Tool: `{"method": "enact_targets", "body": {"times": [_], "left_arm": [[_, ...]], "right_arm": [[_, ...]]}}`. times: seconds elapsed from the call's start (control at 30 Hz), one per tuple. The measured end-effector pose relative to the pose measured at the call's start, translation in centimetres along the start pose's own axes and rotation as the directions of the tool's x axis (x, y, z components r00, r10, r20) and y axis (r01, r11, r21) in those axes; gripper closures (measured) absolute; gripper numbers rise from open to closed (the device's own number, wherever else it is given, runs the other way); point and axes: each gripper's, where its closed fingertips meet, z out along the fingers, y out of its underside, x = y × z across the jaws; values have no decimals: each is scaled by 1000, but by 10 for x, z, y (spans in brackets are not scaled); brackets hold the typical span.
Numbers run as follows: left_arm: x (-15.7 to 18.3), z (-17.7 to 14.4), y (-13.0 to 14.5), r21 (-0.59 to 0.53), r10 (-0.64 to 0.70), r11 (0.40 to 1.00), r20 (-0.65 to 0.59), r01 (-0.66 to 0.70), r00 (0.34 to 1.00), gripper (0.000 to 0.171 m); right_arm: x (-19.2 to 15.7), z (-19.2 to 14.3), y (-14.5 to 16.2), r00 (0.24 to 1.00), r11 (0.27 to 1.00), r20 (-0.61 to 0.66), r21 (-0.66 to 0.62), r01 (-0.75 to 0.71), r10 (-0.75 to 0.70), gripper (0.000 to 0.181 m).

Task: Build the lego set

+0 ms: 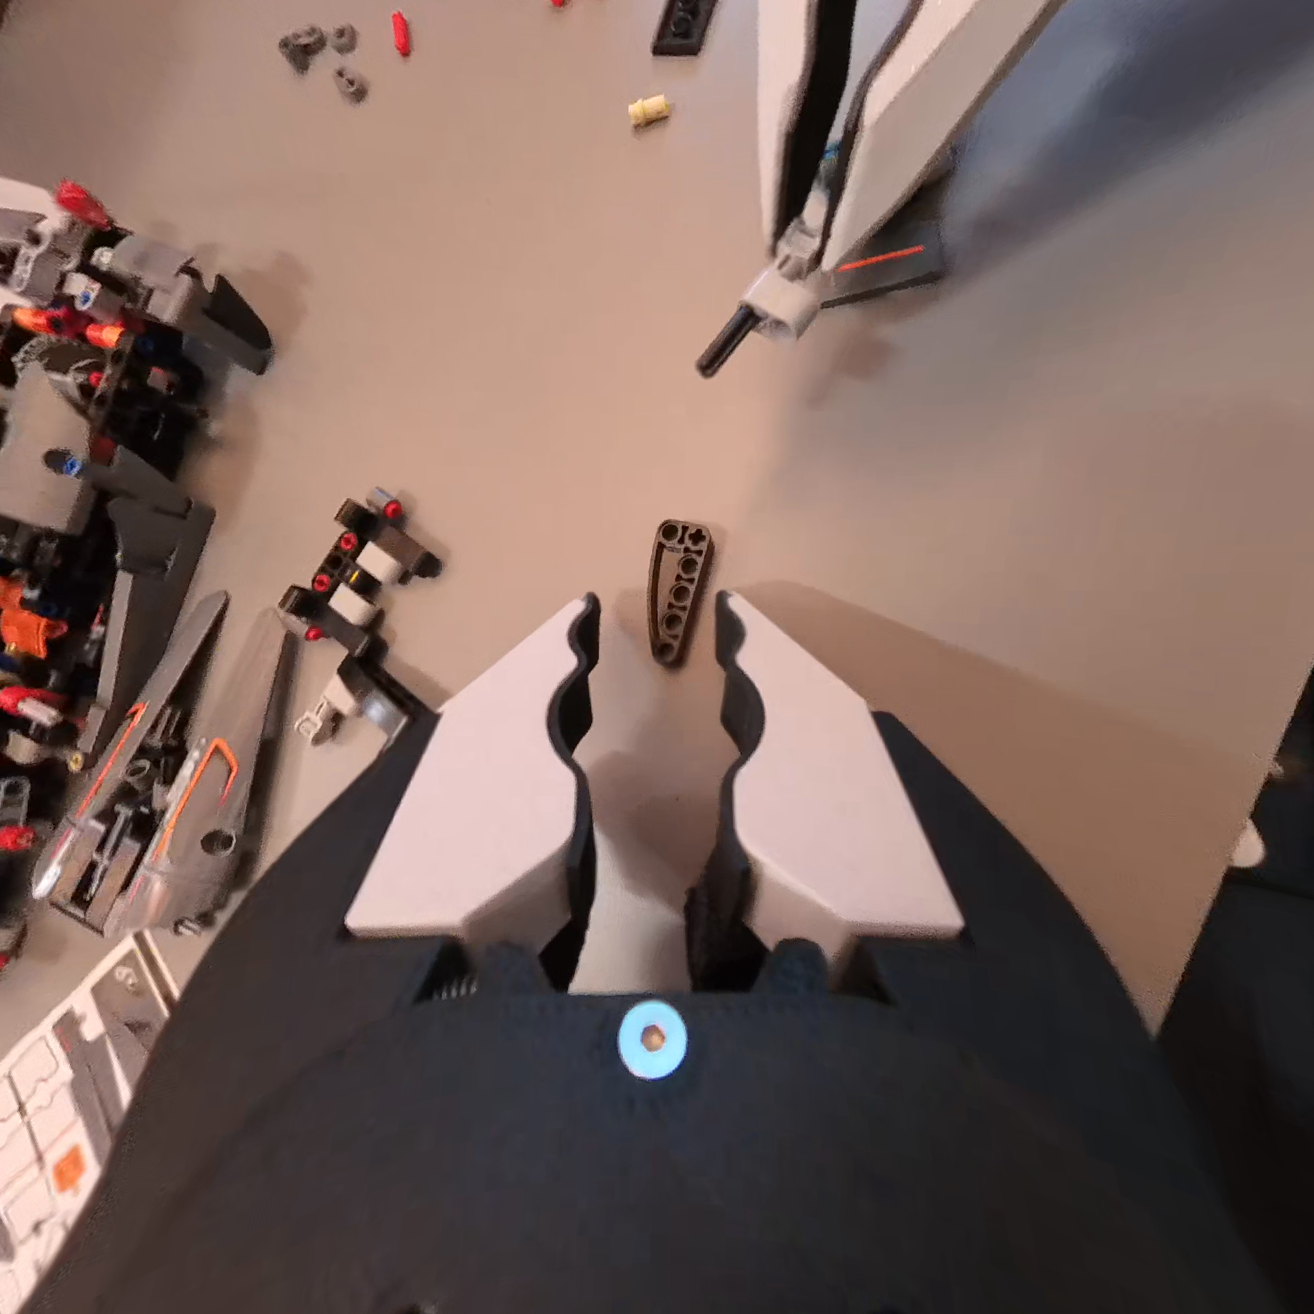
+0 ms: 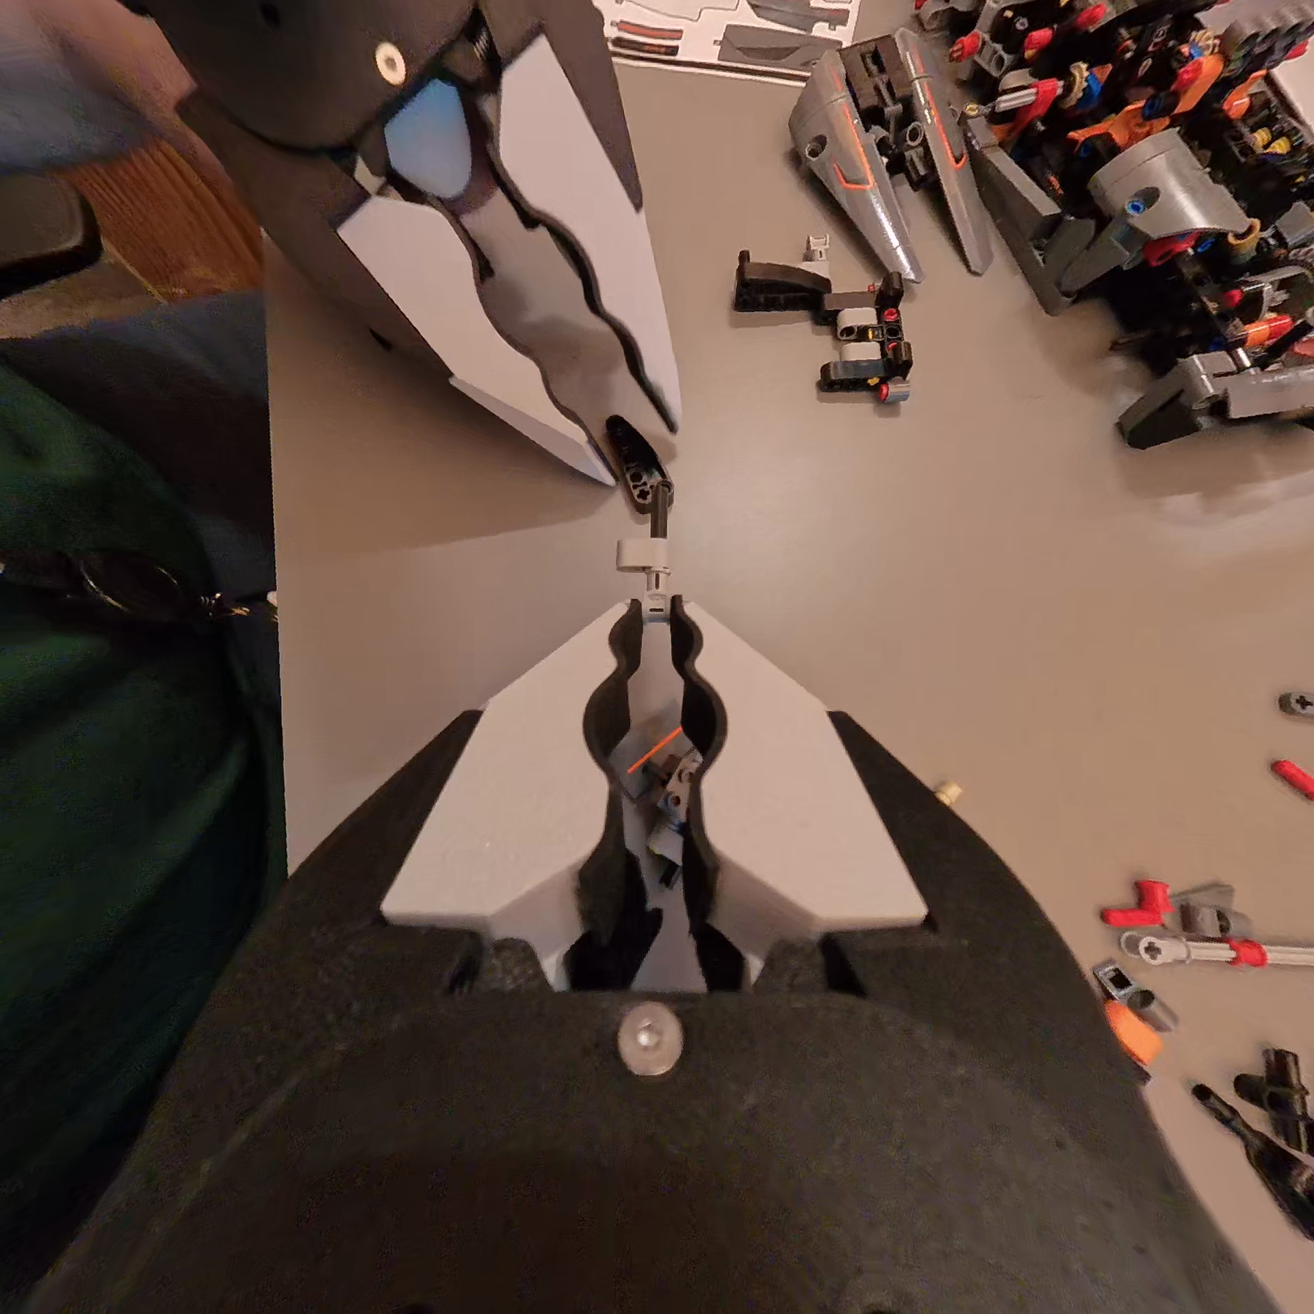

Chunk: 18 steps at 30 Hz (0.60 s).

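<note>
A small black tapered lego panel with holes (image 1: 679,590) lies flat on the grey table. My left gripper (image 1: 658,604) is open, its tips on either side of the panel's near end. In the right wrist view the left gripper (image 2: 640,448) stands over the same panel (image 2: 635,462). My right gripper (image 2: 654,604) is shut on a small lego sub-assembly: a light grey connector (image 2: 642,554) with a black axle (image 2: 661,512) sticking out toward the panel. That sub-assembly (image 1: 771,302) also shows in the left wrist view, held by the right gripper (image 1: 818,234) at upper right.
A large partly built model (image 1: 85,441) (image 2: 1173,213) and grey wing panels (image 1: 163,782) lie to one side. A black-and-white sub-assembly (image 1: 355,590) (image 2: 853,327) is nearby. Loose pieces (image 1: 650,110) (image 2: 1209,946) are scattered about. An instruction booklet (image 1: 64,1109) lies at the table edge. My left tips are roughly 15 cm from the large partly built model (image 2: 1173,213). Seen from the left wrist view (image 1: 54,431) as well.
</note>
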Motion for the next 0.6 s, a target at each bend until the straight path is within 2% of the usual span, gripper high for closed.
{"method": "enact_targets", "body": {"times": [0.1,0.23,0.27,0.33,0.4,0.5,0.53,0.6], "left_arm": [[4,6,-4,-7,23,1000,-46,-23,999,159],[12,11,-16,63,223,974,-62,-219,973,159],[14,12,-18,75,294,954,-57,-290,954,159],[28,8,-19,114,411,910,-131,-398,902,159],[20,5,-13,92,437,899,-143,-427,888,158],[-4,-3,-7,-4,297,954,-88,-299,951,141],[-8,-7,-8,-28,216,976,-59,-217,975,136],[-5,-13,-11,-48,22,999,-22,-23,1000,139]], "right_arm": [[1,-1,0,1000,1000,-1,16,-13,13,176],[2,0,4,1000,1000,2,10,-21,21,176],[2,0,5,1000,1000,3,7,-21,21,176],[2,-3,6,1000,1000,4,4,-17,17,176],[2,-5,5,1000,1000,2,8,-17,17,176],[4,-9,5,1000,1000,-8,22,-21,21,176],[5,-9,4,1000,999,-9,30,-25,25,176],[6,-9,3,999,999,-8,44,-30,31,176]]}}
